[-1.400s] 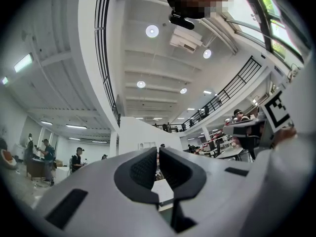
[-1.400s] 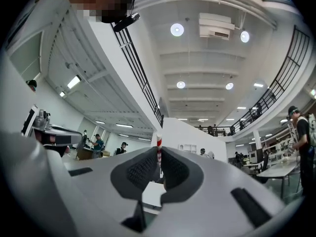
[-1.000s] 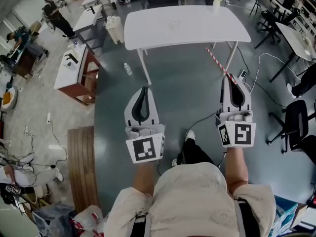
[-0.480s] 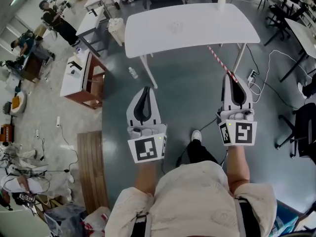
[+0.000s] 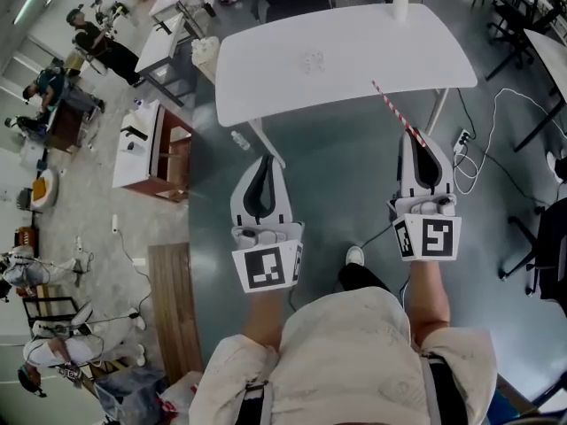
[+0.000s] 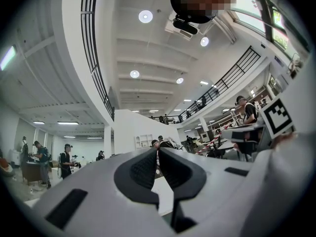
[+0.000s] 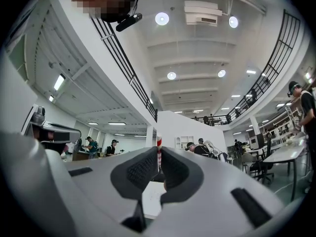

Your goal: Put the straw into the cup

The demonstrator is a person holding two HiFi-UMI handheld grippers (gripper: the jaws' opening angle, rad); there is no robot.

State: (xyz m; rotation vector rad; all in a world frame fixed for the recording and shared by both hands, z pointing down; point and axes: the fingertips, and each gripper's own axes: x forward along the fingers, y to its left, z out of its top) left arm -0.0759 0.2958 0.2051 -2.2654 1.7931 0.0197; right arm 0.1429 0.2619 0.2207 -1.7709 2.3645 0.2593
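Red-and-white striped straw (image 5: 393, 107) is clamped in the right gripper (image 5: 417, 142). The jaws grip its lower end, and the rest sticks out past the tips, angled forward and left. In the right gripper view the straw sits upright between the 2 pads.

Left gripper (image 5: 263, 162) has its jaws pressed together with nothing between them. It is held beside the right one, well apart, and both point at the table.

White table (image 5: 372, 56) is ahead of both grippers. In the head view the straw's far tip overlaps its near edge. Cup (image 5: 312, 60) is clear and faint, standing near the table's middle, well apart from the straw. Vase (image 5: 400, 3) with flowers stands at the far edge.
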